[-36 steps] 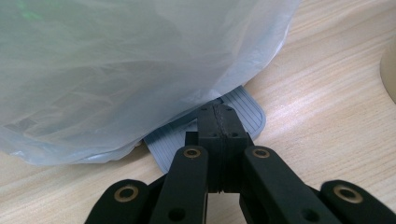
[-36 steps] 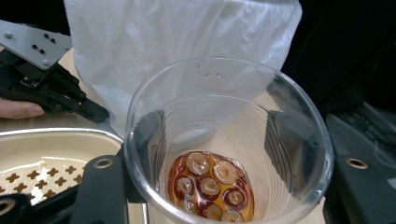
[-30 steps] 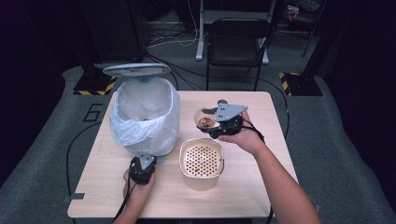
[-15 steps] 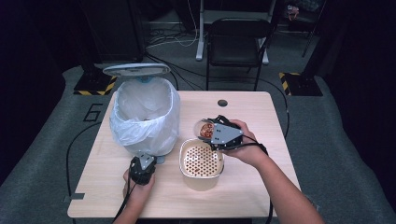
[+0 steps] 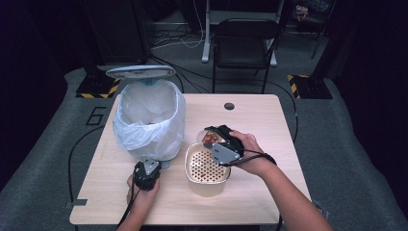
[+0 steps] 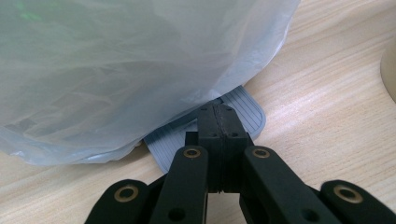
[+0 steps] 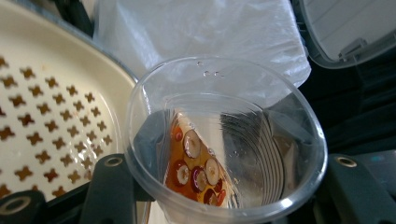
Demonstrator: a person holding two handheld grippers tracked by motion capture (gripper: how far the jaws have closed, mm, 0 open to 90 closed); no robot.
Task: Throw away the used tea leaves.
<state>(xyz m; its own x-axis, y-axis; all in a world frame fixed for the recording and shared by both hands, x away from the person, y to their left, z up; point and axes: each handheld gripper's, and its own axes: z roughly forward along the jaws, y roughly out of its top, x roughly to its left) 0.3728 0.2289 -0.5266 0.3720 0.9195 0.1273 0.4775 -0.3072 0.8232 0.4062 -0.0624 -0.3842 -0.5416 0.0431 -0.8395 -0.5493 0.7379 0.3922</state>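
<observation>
A clear plastic cup with wet red and brown scraps at its bottom is clamped in my right gripper, whose jaws have just been closing slightly tighter on it. In the high view the cup hangs tilted at the far rim of a cream bowl with a perforated insert. My left gripper is shut, and its tips rest on the grey ribbed pedal of a bin lined with a white bag. The bin's lid stands raised.
The wooden table has a small round hole near its far edge. A black chair stands behind the table. Cables trail from both grippers across the floor. The bag bulges over the pedal.
My right hand has carried the cup nearer, to the left and lower, from behind the bowl to its far rim. The left gripper has stayed on the pedal.
</observation>
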